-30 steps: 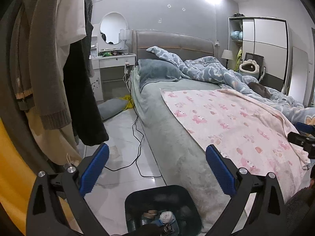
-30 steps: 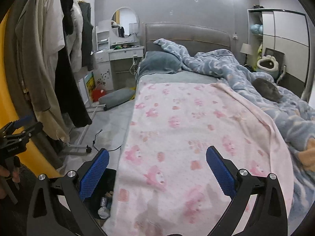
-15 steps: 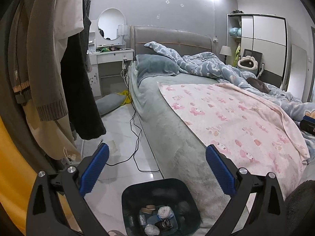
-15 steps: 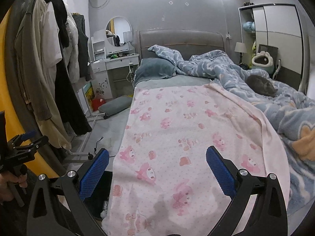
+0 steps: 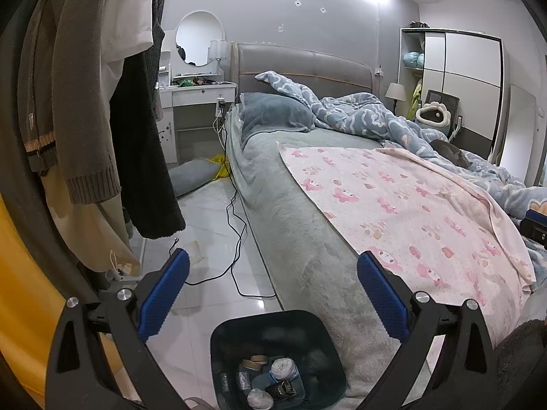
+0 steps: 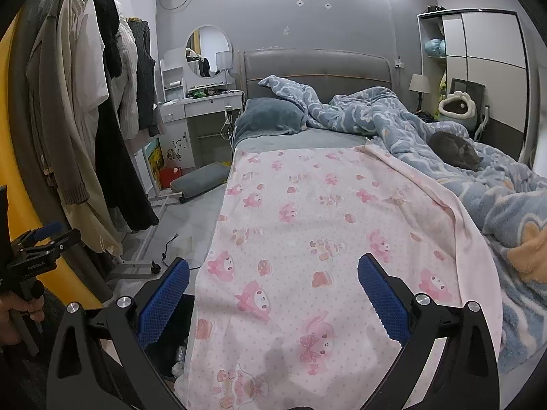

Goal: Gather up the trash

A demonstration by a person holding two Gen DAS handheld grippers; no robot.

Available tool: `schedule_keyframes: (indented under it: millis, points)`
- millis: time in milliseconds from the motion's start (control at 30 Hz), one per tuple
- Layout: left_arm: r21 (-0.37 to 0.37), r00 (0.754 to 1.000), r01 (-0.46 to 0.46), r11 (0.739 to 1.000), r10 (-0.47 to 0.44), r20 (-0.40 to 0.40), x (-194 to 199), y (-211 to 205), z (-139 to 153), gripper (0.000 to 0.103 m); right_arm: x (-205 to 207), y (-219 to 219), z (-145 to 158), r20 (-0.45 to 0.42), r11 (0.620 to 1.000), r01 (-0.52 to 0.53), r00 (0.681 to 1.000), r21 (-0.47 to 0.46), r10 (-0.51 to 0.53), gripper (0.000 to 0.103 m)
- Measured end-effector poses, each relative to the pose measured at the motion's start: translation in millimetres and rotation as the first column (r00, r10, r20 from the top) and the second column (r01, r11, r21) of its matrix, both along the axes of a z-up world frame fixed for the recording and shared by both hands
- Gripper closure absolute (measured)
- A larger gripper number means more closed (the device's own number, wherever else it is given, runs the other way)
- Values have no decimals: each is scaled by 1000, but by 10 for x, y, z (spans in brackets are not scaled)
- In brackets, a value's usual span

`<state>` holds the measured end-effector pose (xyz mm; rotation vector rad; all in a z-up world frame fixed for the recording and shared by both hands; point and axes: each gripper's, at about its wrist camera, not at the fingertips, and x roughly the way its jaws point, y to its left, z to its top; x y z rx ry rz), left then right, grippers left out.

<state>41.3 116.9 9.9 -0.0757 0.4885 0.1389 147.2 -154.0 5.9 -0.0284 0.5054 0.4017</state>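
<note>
So I'm basically between pickups right now. Both grippers are empty and spread wide — the left gripper (image 5: 272,290) has nothing between its blue pads, same for the right gripper (image 6: 273,292). My read is that this is the scouting step: find the next bit of trash, then go get it.

The trash bin (image 5: 239,328) sits on the floor right against the side of the bed (image 5: 301,239), low in the left wrist view, below and between the left jaws but not touching them. It's already got stuff in it: a couple of white wads (image 5: 283,368), some small wrappers and what looks like a roll of tape. From the right wrist view I only catch a dark sliver of the bin (image 6: 171,345) past the edge of the pink blanket (image 6: 324,239).

Next candidate, I think, is the pale crumpled scrap (image 5: 195,251) on the tile near the black cable (image 5: 236,239) — it lies ahead of the left jaws, well apart from them, closer to the hanging clothes (image 5: 85,102). Can't tell for sure that it's trash. Getting it calls for dropping the left gripper low and forward, staying off that cable. There's also a cat (image 6: 454,150) curled on the blue duvet, so I'd leave that side alone.
</note>
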Motion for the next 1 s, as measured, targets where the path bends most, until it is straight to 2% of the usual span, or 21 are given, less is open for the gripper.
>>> schedule_keyframes:
  millis: [1000]
  points:
    - [1, 1000, -1, 1000, 1, -1, -8, -19, 5, 3, 2, 12, 9, -2, 1000, -3, 1000, -10, 3, 3]
